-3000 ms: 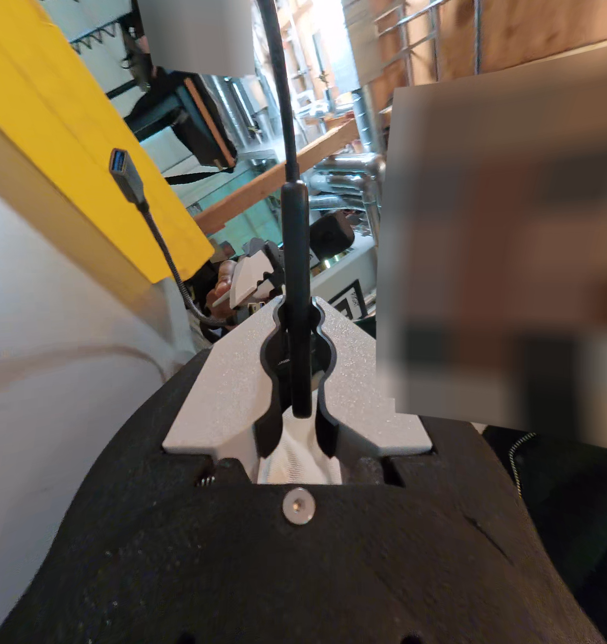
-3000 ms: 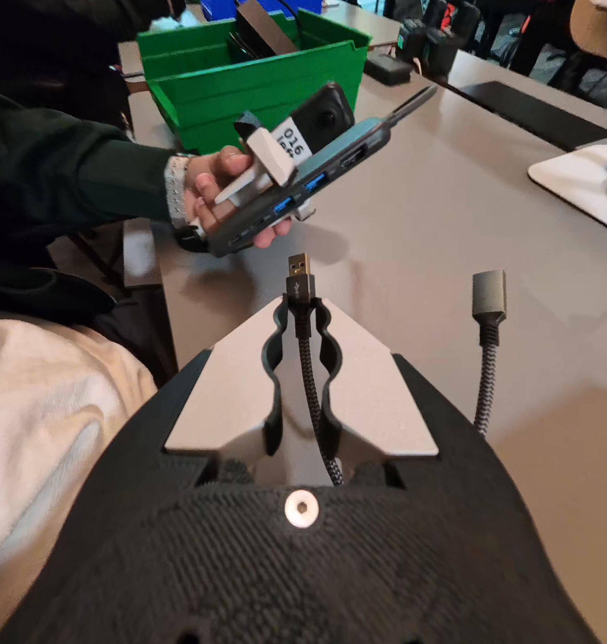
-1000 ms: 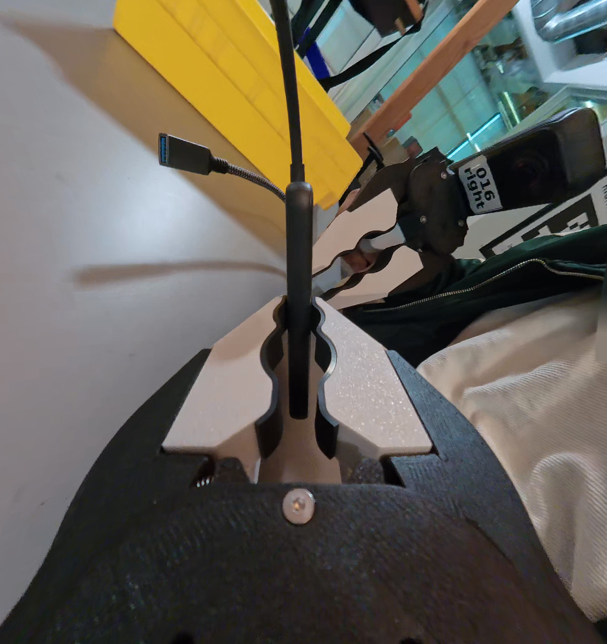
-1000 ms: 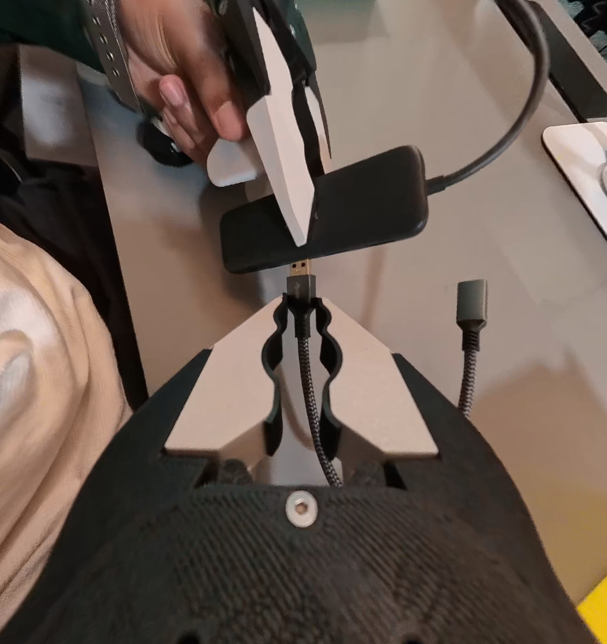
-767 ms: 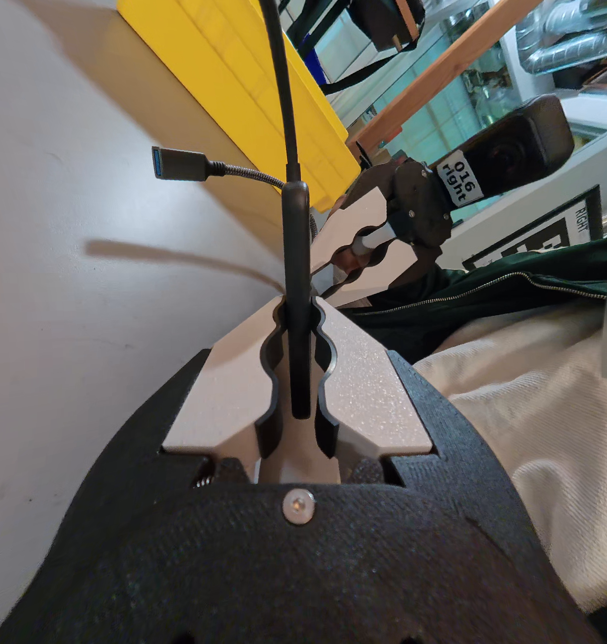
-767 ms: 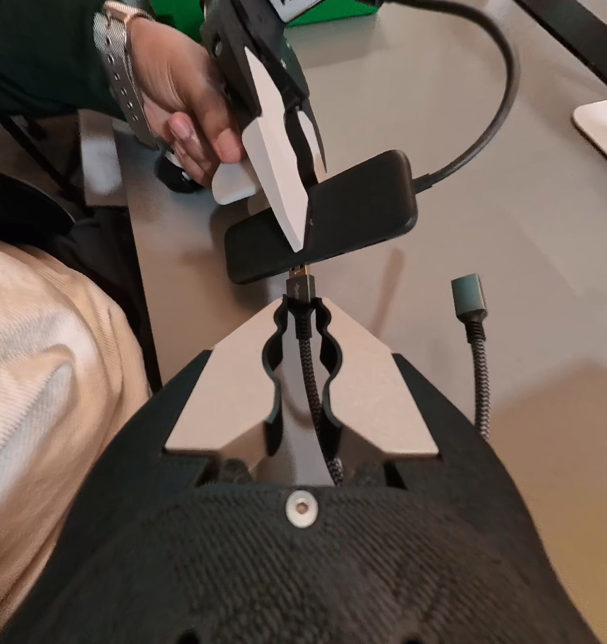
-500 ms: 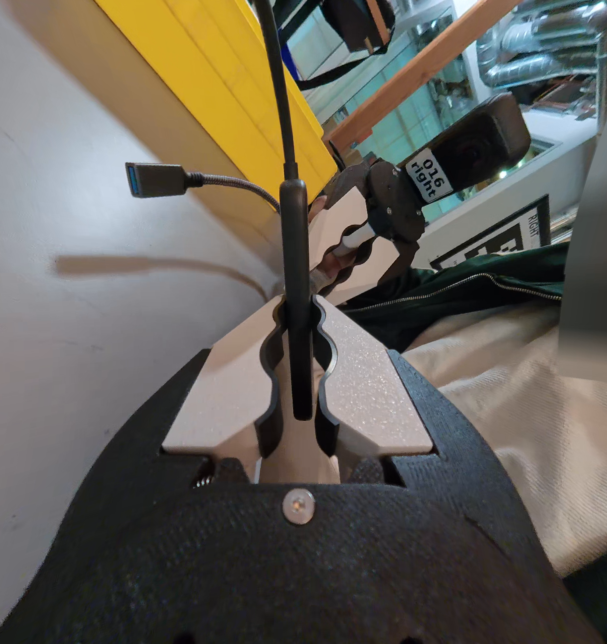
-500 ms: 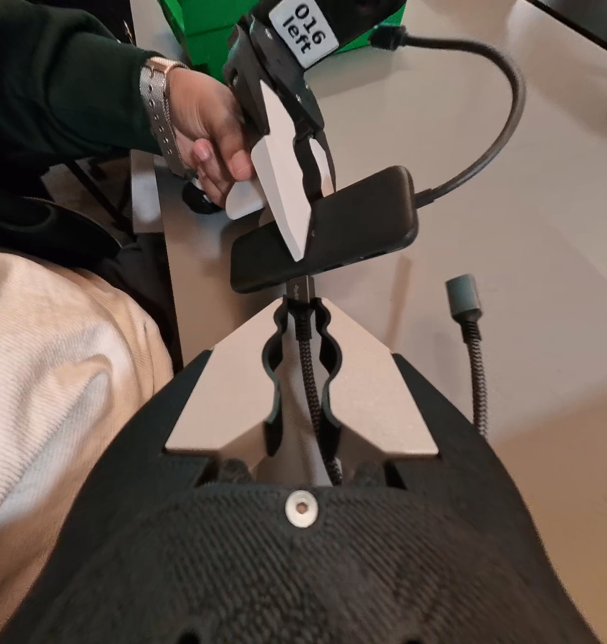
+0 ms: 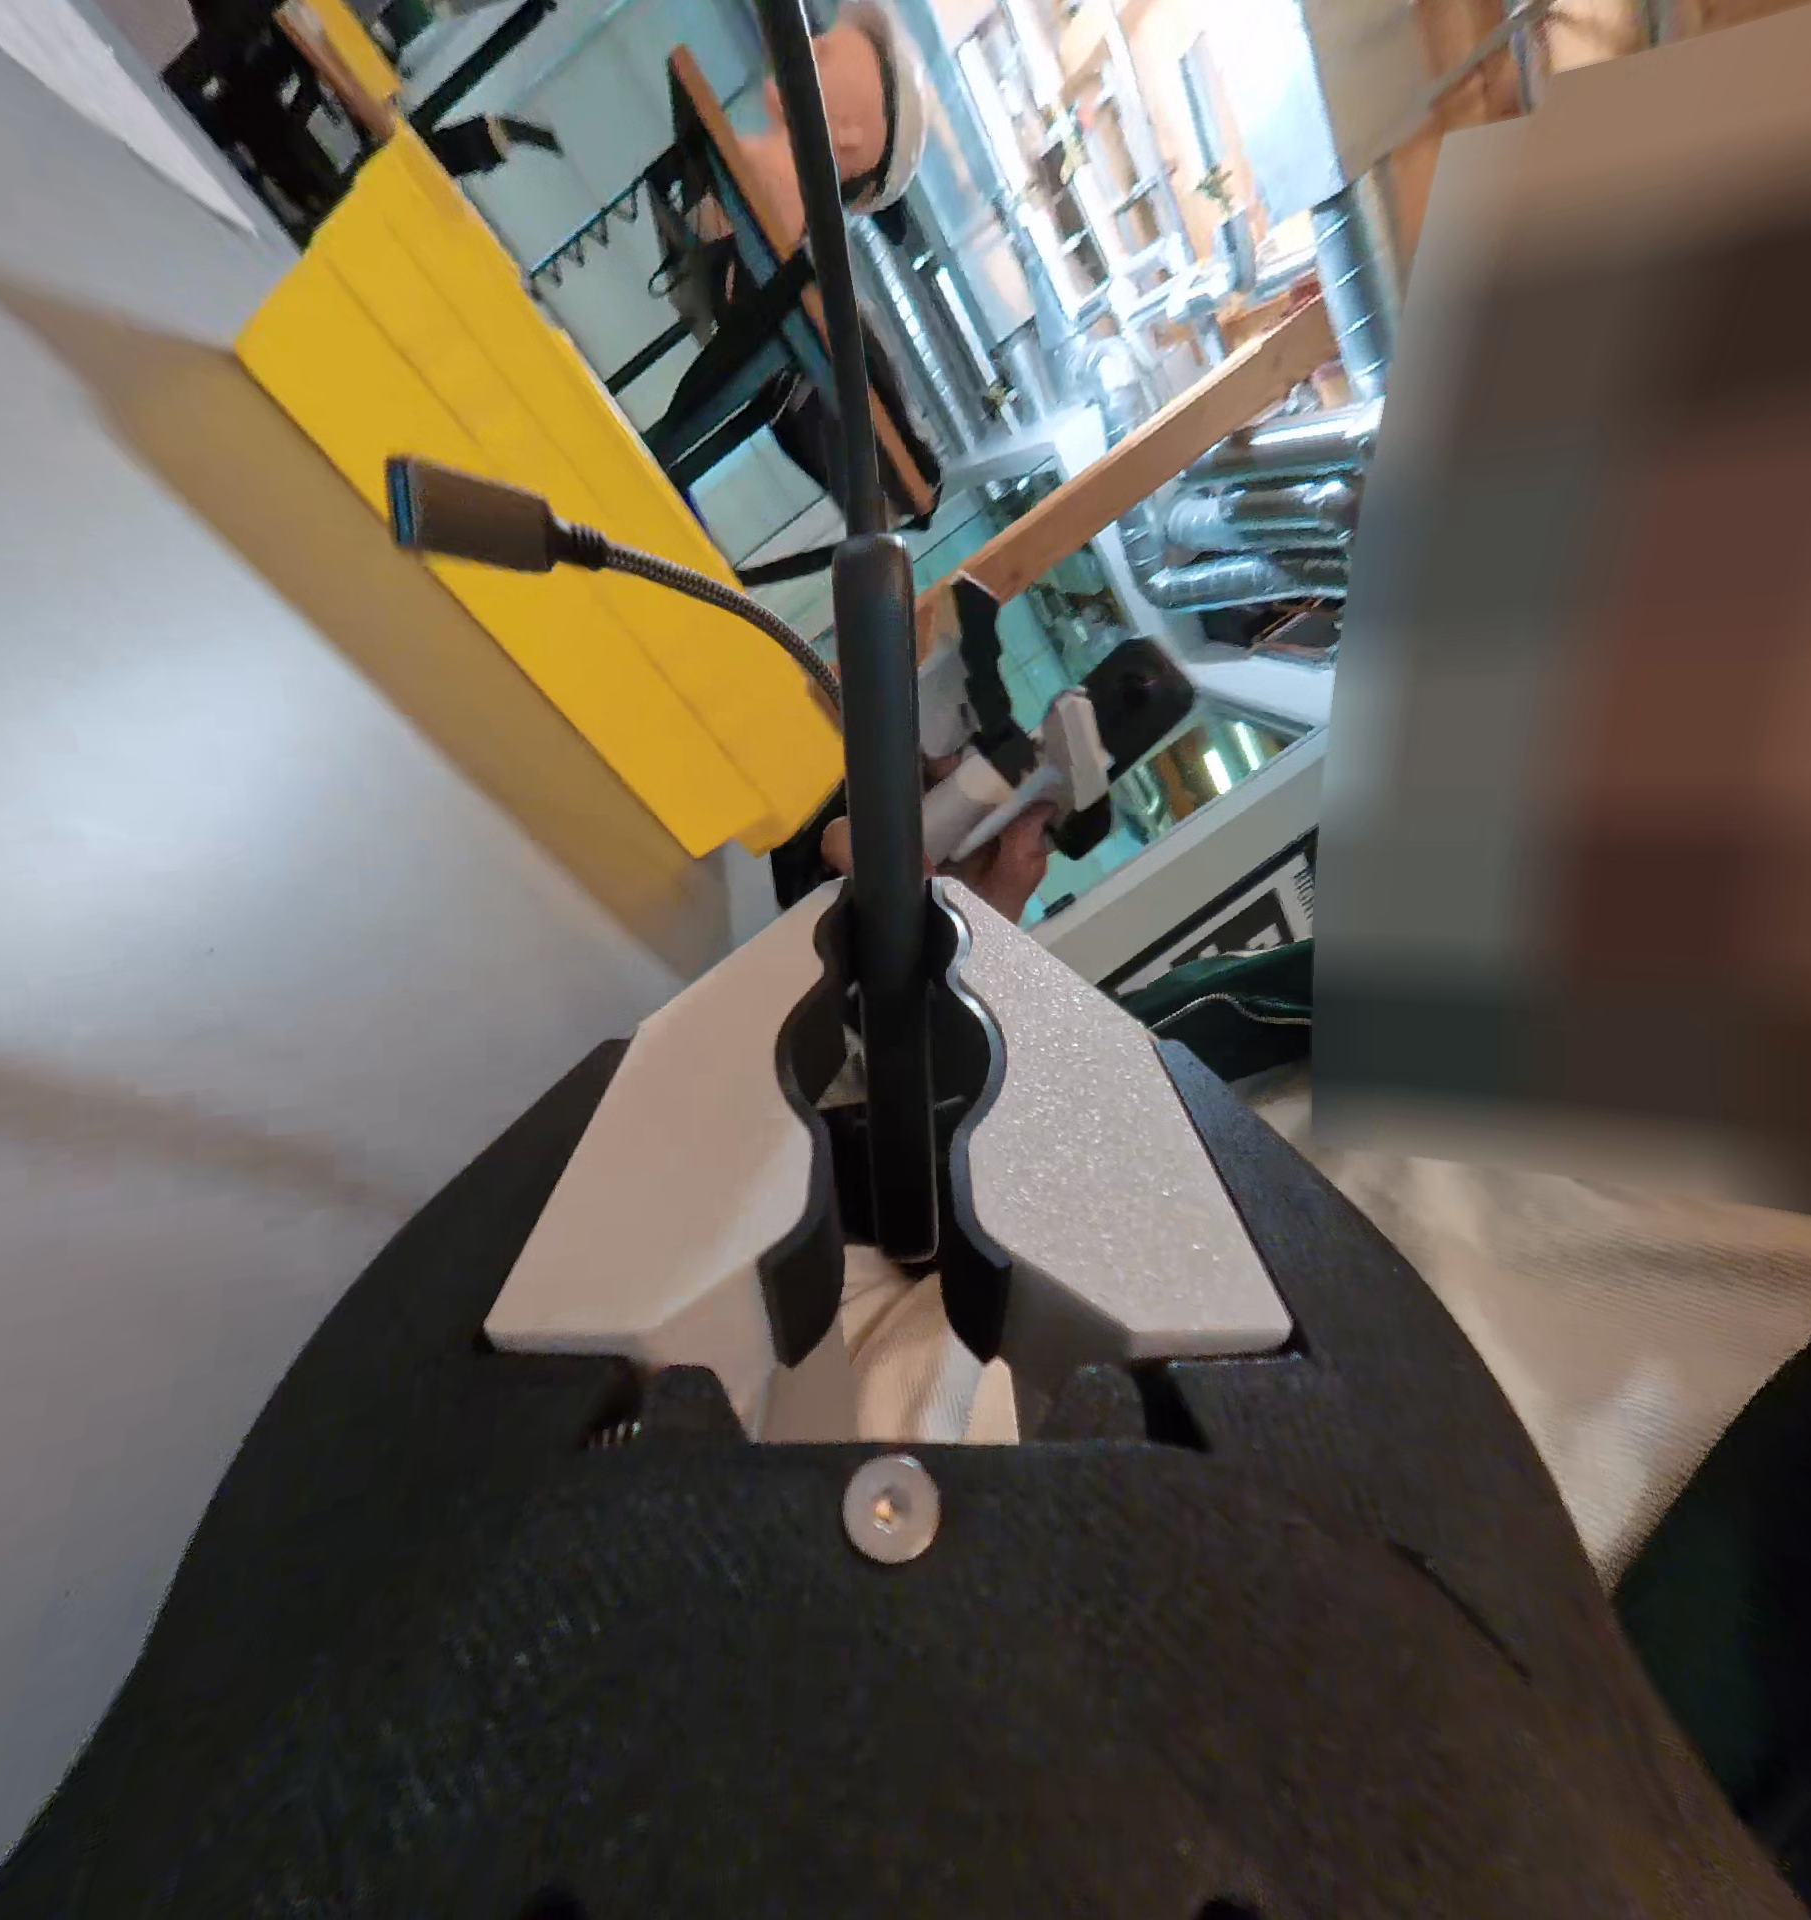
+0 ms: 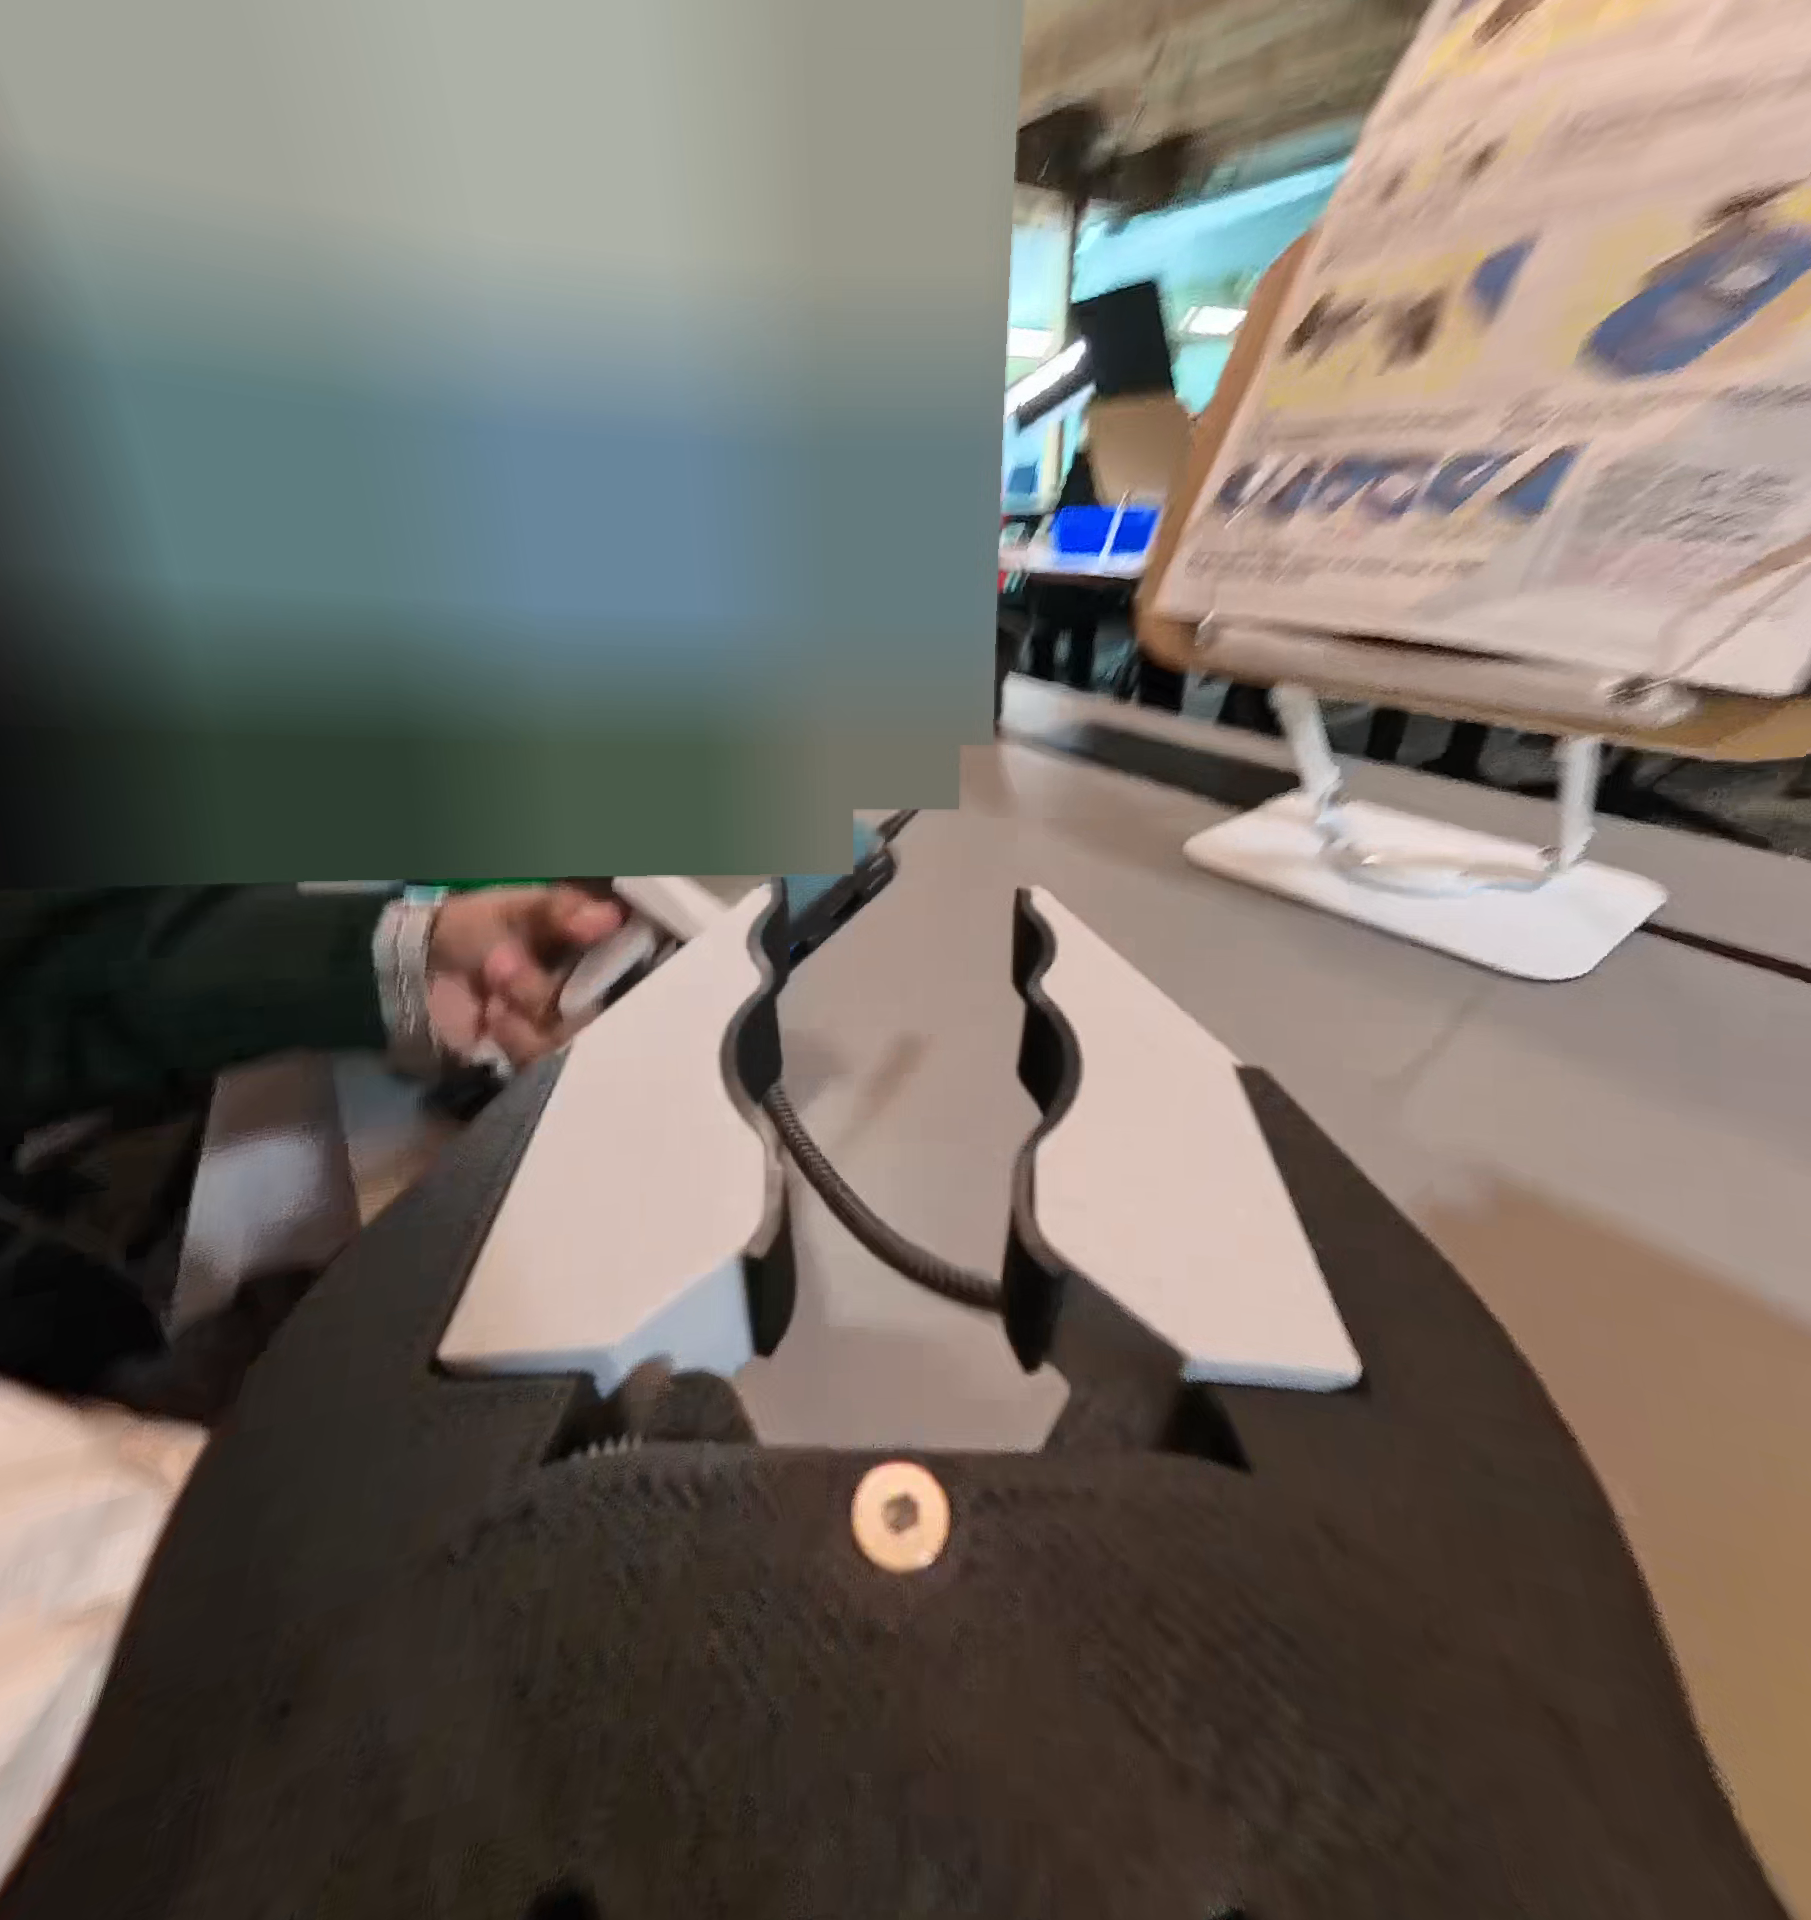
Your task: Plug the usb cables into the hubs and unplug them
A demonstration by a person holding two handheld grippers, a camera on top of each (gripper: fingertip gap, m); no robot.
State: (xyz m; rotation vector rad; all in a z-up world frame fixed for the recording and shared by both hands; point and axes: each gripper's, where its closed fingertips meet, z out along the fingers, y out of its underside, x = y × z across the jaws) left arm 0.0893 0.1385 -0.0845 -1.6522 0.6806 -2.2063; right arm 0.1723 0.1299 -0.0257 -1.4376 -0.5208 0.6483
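My left gripper is shut on a slim black hub, seen edge-on and held above the grey table. The hub's own black cable runs up out of view. A braided cable with a grey socket end curves to the hub's far side; its plug is hidden. My right gripper is open, and the braided cable lies loose between its fingers. A dark edge of the hub shows beyond the left fingertip. In the left wrist view the right gripper sits behind the hub.
A yellow bin stands on the table behind the hub. A white stand holding a printed board stands at the far right. The person's hand and dark green sleeve are at the left.
My right gripper has opened, let go of the braided cable's plug at the hub, and drawn back, tilting up. My left gripper still holds the hub, now turned more upward.
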